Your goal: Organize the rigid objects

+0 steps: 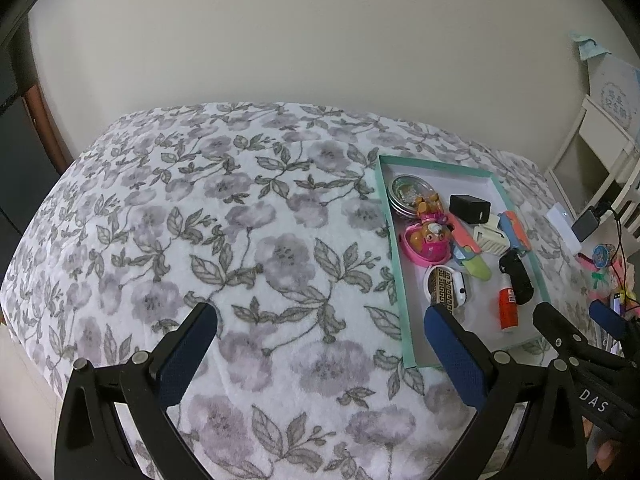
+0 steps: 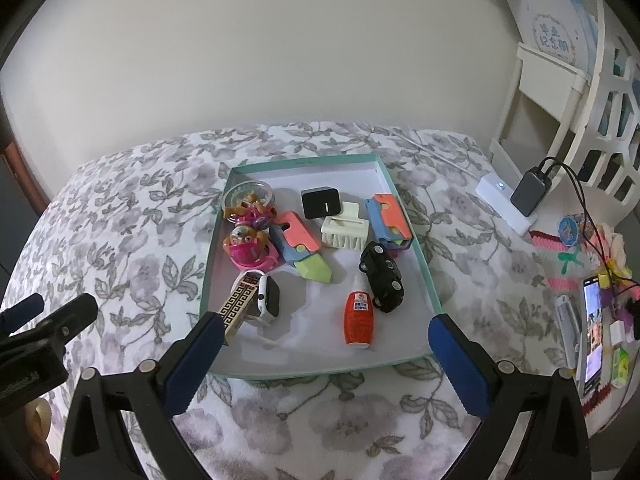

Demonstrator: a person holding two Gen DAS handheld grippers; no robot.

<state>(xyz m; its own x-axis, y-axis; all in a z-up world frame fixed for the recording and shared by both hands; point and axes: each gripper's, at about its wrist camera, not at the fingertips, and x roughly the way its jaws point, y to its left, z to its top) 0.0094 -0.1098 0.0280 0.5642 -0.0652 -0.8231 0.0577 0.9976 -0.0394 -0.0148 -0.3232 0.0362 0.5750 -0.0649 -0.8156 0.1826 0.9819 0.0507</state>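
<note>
A shallow teal-rimmed tray [image 2: 424, 268] lies on the flowered bedspread and holds several small objects: an orange glue bottle [image 2: 358, 314], a black toy car [image 2: 382, 276], a white smartwatch with a patterned band [image 2: 264, 296], a pink toy figure [image 2: 250, 250], a black charger cube [image 2: 320, 203], a cream hair clip [image 2: 346, 230], two pastel toy knives and a round tin. My right gripper [image 2: 326, 328] is open and empty over the tray's near edge. My left gripper [image 1: 320, 320] is open and empty over bare bedspread, left of the tray [image 1: 394, 248].
The flowered bedspread [image 1: 240, 240] fills the left. On the right lie a phone [image 2: 592, 332], a power bank with cables [image 2: 530, 194], a white box and small colourful trinkets. A white shelf stands by the wall at far right.
</note>
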